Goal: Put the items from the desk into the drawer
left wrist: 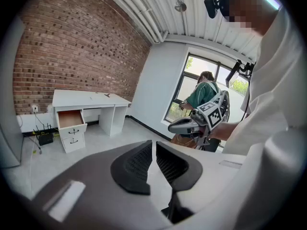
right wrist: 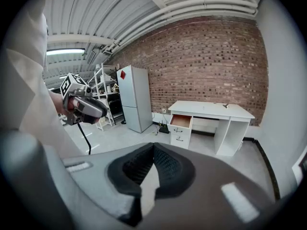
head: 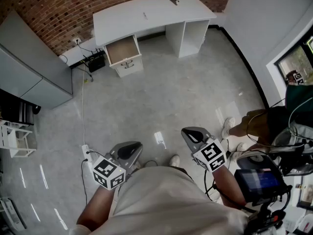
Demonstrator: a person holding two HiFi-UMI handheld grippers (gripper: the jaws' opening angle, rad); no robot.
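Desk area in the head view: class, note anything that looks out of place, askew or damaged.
Only the top drawer of the white desk stands pulled out, its brown inside showing. Small items lie on the desktop. Nothing looks spilled or damaged.

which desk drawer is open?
The top drawer: it is pulled out, with its brown wooden inside showing. The drawer below it is closed, with only its white front and handle visible.

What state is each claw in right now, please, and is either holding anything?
Left claw: closed, holding nothing.
Right claw: closed, holding nothing.
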